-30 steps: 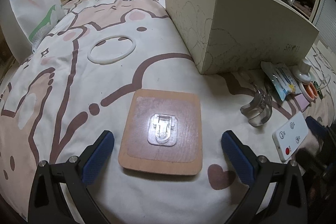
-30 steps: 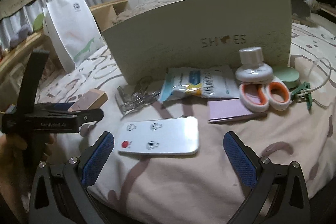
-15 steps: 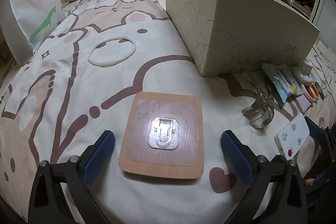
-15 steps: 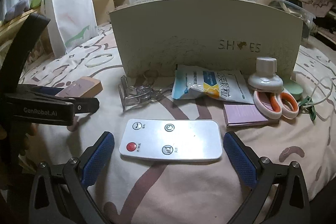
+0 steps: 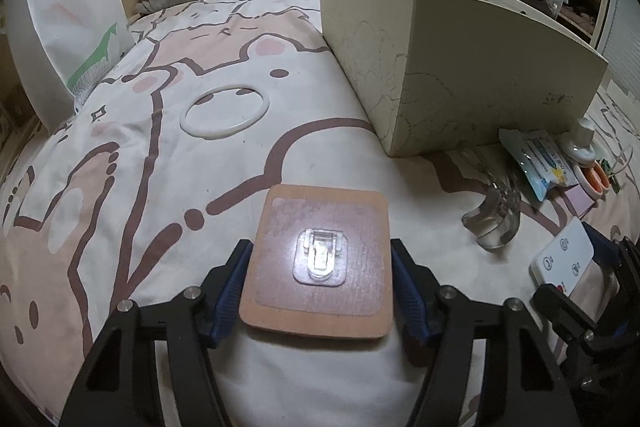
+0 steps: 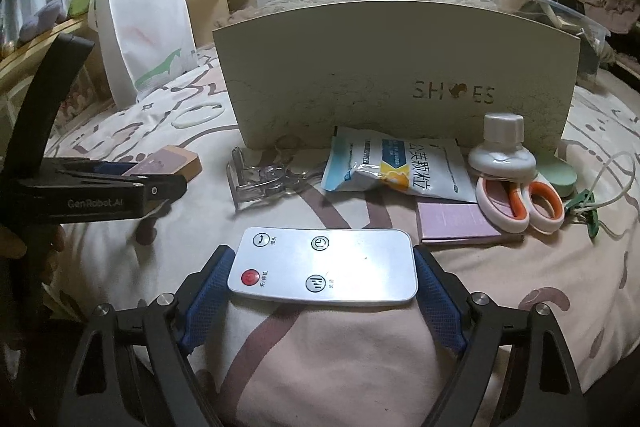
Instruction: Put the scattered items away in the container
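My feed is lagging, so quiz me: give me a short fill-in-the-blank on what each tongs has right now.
The left tongs have just been closing on the wooden ____.
The right tongs have just been closing on the white ____.
The box reads ____.
The scissors have ____ handle rings.

Missing words: block; remote; SHOES; orange

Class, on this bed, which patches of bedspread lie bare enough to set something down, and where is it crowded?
Bare: between the white ring, the cream shoe box and the brown wooden square, and the patch right of the white remote. Crowded: the box front, with blue sachet, orange-handled scissors and clear clip.
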`<state>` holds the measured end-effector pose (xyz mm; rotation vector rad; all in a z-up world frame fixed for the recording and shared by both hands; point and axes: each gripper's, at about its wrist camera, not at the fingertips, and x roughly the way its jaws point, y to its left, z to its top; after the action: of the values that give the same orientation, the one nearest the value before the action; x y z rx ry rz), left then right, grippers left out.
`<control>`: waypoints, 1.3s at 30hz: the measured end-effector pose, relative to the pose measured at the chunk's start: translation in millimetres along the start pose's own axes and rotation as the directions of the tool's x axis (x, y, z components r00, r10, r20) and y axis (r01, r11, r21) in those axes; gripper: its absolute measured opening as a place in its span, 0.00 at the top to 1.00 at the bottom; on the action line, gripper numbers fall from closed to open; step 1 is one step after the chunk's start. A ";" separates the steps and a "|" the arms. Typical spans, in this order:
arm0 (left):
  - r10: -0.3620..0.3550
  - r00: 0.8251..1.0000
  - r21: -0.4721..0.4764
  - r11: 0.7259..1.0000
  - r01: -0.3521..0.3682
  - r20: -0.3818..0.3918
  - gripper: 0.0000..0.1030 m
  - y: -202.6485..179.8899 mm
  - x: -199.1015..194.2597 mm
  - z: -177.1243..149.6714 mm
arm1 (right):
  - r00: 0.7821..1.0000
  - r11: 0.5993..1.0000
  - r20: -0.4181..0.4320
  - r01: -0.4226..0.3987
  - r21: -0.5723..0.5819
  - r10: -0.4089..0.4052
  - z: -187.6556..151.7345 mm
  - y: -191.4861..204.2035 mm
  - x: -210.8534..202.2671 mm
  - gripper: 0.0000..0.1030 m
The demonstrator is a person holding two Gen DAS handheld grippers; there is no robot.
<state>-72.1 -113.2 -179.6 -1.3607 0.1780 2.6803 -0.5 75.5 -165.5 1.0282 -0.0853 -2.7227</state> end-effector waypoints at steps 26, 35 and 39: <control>-0.018 0.995 0.004 1.000 0.018 0.102 0.38 -18.6 -43.9 -8.9 | 0.998 0.997 0.000 -0.065 0.037 0.065 6.8 -35.2 -22.9 0.15; 0.013 0.983 -0.023 1.000 -0.009 0.186 0.38 -28.4 -69.6 -7.8 | 0.993 0.990 -0.001 -0.117 0.073 0.117 13.2 -48.3 -34.0 0.15; 0.001 0.973 -0.027 1.000 0.005 0.230 0.38 -35.8 -84.1 -3.0 | 0.993 0.991 0.015 -0.122 0.057 0.121 17.5 -51.6 -44.7 0.15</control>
<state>-14.5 -83.8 -115.0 -1.0435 0.1160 2.8199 10.5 135.6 -130.5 0.9892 -0.2223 -2.6303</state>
